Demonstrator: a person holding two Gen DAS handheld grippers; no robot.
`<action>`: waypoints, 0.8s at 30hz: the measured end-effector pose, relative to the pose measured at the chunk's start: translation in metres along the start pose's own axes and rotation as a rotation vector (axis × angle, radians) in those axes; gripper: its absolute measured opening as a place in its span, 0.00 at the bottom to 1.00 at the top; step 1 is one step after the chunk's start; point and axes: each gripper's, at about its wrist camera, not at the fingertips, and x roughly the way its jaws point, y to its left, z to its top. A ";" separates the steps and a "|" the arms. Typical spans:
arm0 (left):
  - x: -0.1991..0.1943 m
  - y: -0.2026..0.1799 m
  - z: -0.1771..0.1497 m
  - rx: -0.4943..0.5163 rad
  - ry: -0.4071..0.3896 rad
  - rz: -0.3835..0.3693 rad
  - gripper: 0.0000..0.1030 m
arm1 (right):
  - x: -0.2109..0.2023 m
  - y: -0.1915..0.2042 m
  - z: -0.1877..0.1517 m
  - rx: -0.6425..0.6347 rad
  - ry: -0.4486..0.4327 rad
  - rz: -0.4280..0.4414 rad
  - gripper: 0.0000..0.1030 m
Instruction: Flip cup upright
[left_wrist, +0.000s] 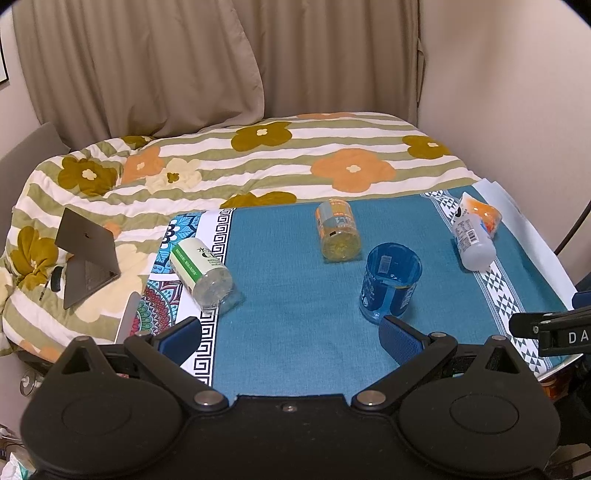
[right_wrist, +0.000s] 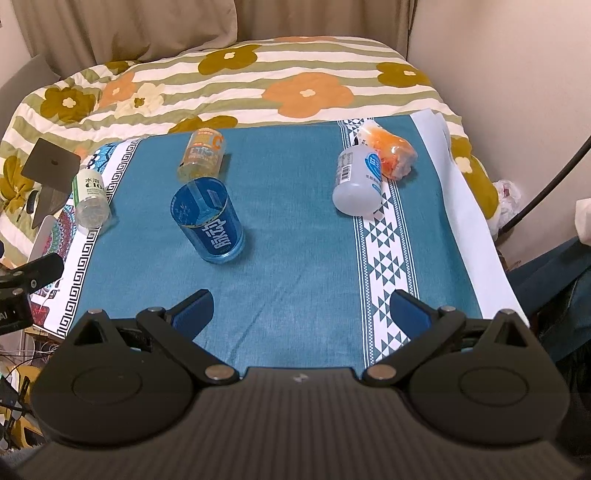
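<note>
Grippers apart; cup (right_wrist: 207, 220) upright, mouth up

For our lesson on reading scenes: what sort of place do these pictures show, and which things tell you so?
Probably a bedroom at home: a bed with a flowered quilt, drawn curtains behind it, and a laptop lying on the quilt.

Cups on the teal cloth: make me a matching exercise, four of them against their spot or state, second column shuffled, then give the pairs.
Things
1. blue cup
2. green-label cup
3. yellow cup
4. white bottle

States
A. lying on the patterned strip at the left edge of the cloth
B. standing upright, open mouth up
C. lying beside the orange packet on the right
D. lying on its side just behind the blue cup

Pairs: 1-B, 2-A, 3-D, 4-C
</note>
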 end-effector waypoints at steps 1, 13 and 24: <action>0.000 0.000 0.000 0.000 0.000 0.001 1.00 | 0.000 -0.001 0.000 -0.001 0.001 -0.001 1.00; 0.001 0.004 -0.001 -0.005 0.002 0.001 1.00 | -0.001 0.001 0.000 -0.001 0.001 -0.002 1.00; 0.005 0.007 0.002 -0.020 -0.012 -0.011 1.00 | 0.001 0.005 0.001 -0.001 0.001 -0.006 1.00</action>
